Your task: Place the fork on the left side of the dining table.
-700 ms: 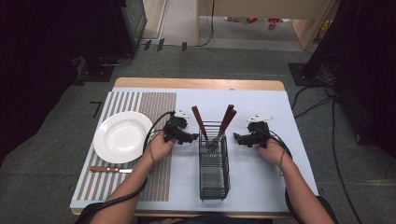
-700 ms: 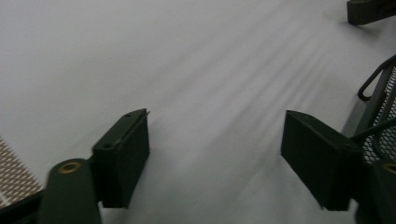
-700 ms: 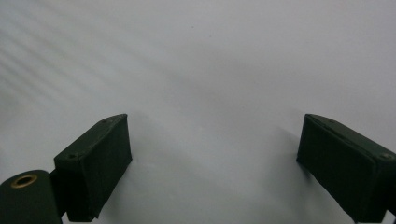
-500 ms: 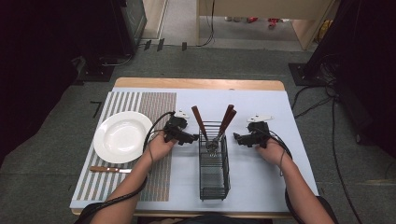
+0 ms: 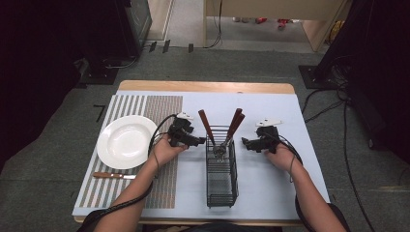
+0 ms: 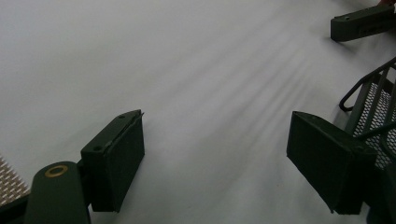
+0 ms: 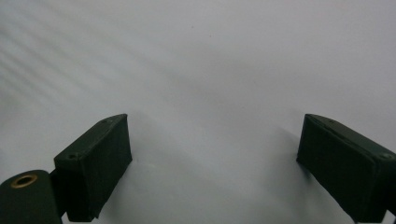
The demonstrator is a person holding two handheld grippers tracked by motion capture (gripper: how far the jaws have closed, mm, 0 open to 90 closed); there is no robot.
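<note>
A: What are the two grippers doing?

B: The left gripper (image 5: pixel 199 141) lies low over the pale blue table mat (image 5: pixel 270 111), held in the person's left hand (image 5: pixel 166 149). In the left gripper view (image 6: pixel 215 158) its two black jaws stand wide apart with only bare mat between them. The right gripper (image 5: pixel 244 142) is the same: in the right gripper view (image 7: pixel 212 163) its jaws are spread and nothing is in them.

A: And what sits between the two tools?

B: A tall black wire-mesh cutlery basket (image 5: pixel 221 180) stands on the mat, flanked by the two grippers. The left gripper's tips point at its upper rim and are just beside it; in the left gripper view the mesh wall (image 6: pixel 376 105) is just past the right-hand jaw. The right gripper's tips point at the basket from the other side, near it but apart.

A: Anything inside it?

B: Brown wooden-handled cutlery (image 5: pixel 235 124) stands in the far end of the basket, handles up and tilted outward, one (image 5: pixel 205 124) leaning towards the left gripper, two towards the right gripper. Neither gripper touches them.

A: What else is around?

B: Beyond the left gripper's back end, away from the basket, a round white plate (image 5: pixel 126 141) rests on a striped woven placemat (image 5: pixel 162 104). A brown-handled table knife (image 5: pixel 114 175) lies on that placemat, nearer the person than the plate and well apart from the gripper.
</note>
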